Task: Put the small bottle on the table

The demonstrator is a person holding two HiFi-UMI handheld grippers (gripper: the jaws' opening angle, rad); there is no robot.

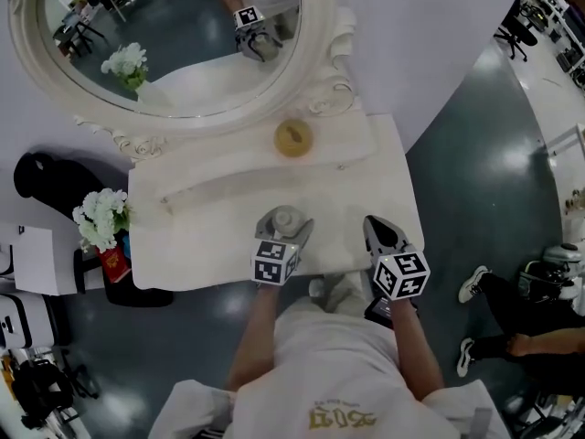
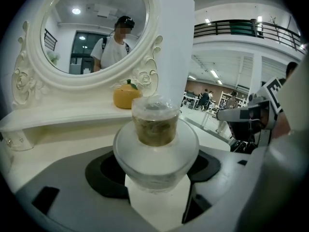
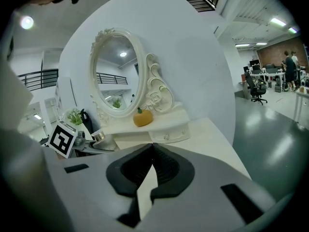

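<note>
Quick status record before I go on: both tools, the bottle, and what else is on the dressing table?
left tool: shut on the small bottle, over the front part of the table
right tool: shut, nothing between its jaws
small bottle: upright; whether its base touches the table cannot be told
ornament: orange, pumpkin-shaped, at the back below the mirror

I read the small bottle as frosted, semi-clear glass or plastic w/ a clear glossy cap; the left gripper round it is matt grey plastic w/ matt black pads. Under the mirror, whose carved cream frame looks glossy, the table top is smooth white w/ a satin sheen, and the orange ornament looks glazed. Right of the mirror the floor is polished dark grey, v. reflective.
</note>
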